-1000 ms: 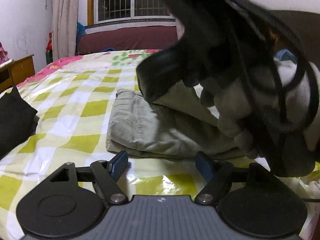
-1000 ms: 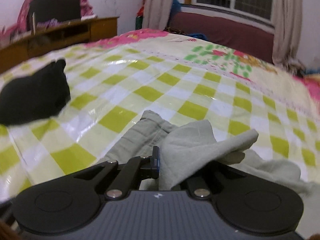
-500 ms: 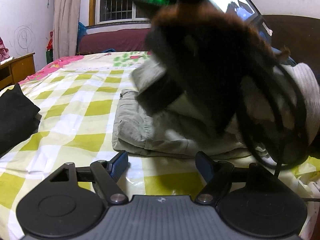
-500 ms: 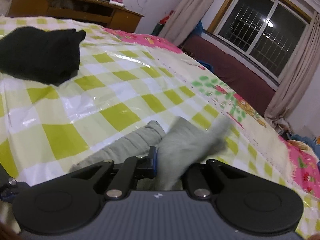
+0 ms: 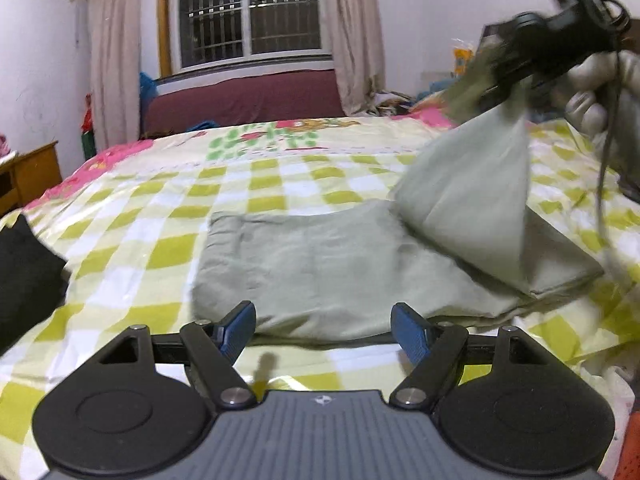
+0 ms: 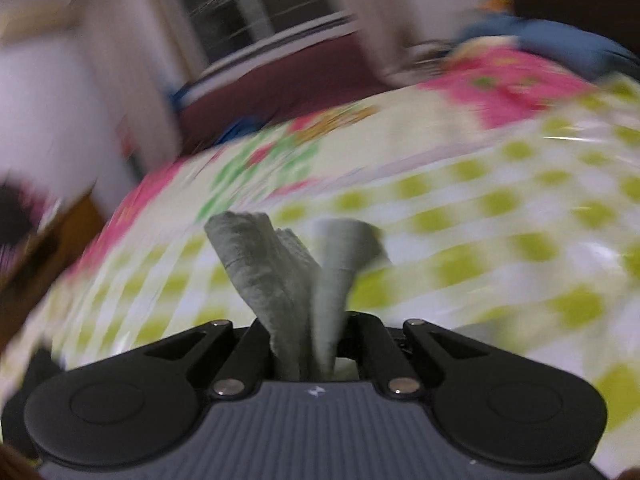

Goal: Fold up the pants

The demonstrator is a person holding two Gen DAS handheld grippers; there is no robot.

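Note:
Pale grey-green pants (image 5: pixel 320 264) lie partly folded on the checked bedspread (image 5: pixel 168 216). My left gripper (image 5: pixel 323 330) is open and empty, low at the pants' near edge. My right gripper (image 5: pixel 516 68) shows at the upper right of the left wrist view, shut on a corner of the pants and holding it up off the bed. In the blurred right wrist view, bunched pants fabric (image 6: pixel 296 276) sticks out between the shut fingers of the right gripper (image 6: pixel 310 344).
A black garment (image 5: pixel 24 276) lies on the bed at the left. A wooden cabinet (image 5: pixel 28 176) stands beyond the bed's left side. A maroon sofa (image 5: pixel 248 96) and a barred window (image 5: pixel 248 12) are at the back.
My right gripper has lifted the pants corner up and swung it from the middle to the right, uncovering the pants. The left gripper has stayed open at the near edge.

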